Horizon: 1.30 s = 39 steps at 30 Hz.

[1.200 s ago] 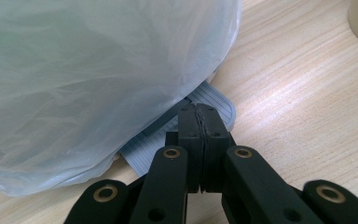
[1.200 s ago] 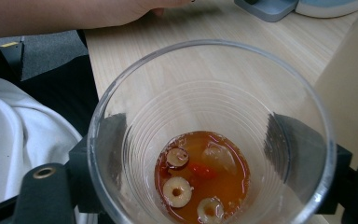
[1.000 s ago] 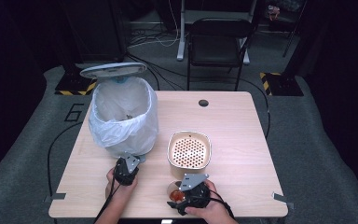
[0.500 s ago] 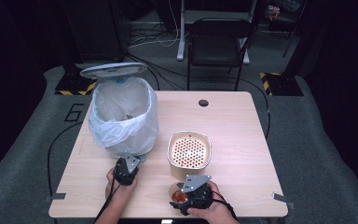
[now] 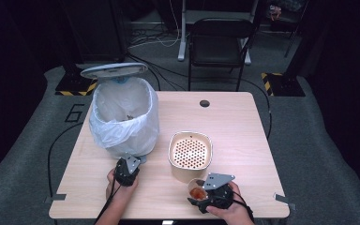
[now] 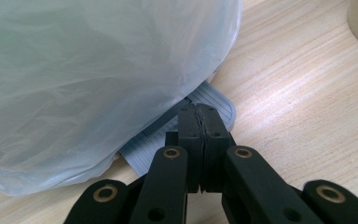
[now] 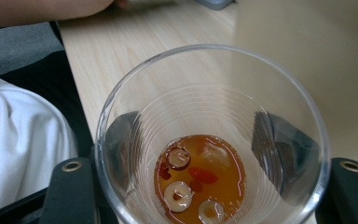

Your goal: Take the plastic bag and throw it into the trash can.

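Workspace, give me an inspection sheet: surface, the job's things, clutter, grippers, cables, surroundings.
Surface: wooden table, round hole near its far edge.
Job's things: clear cup with amber liquid and fruit slices, near the front edge; cream strainer bowl just beyond it; lined bin at left, lid up.
Clutter: nothing seen.
Grippers: left gripper jaws shut, pressing down on the bin's grey pedal; right gripper jaws clamp the cup's sides.
Cables: one trails from the left gripper off the front edge; others lie on the floor.
Surroundings: black chair behind the table, grey floor, dark room.
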Each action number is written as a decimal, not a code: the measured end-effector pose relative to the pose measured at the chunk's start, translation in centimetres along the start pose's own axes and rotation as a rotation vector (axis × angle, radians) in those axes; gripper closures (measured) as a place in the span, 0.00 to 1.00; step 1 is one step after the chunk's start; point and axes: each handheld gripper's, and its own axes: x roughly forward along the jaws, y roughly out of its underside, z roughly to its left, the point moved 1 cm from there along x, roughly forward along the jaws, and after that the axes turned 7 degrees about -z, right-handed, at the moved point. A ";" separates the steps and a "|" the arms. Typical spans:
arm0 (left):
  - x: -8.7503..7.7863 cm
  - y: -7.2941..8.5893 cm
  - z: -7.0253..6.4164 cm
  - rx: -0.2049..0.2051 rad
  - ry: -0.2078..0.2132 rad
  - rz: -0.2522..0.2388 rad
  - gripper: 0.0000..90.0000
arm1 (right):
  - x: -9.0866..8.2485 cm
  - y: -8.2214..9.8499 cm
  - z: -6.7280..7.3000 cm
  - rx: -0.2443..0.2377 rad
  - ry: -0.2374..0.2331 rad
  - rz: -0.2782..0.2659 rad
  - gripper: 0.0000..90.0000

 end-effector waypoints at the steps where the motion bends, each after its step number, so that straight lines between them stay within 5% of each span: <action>1: 0.0 0.0 0.0 0.000 0.000 0.000 0.99 | -0.6 0.2 -0.4 0.016 0.018 0.002 0.36; 24: 0.0 0.0 0.0 -0.002 -0.002 -0.004 0.99 | -4.2 0.7 -4.0 0.045 0.146 -0.019 0.37; 39: 0.0 0.0 0.0 -0.003 0.004 0.001 0.99 | -6.1 -0.6 -7.1 0.081 0.213 -0.041 0.37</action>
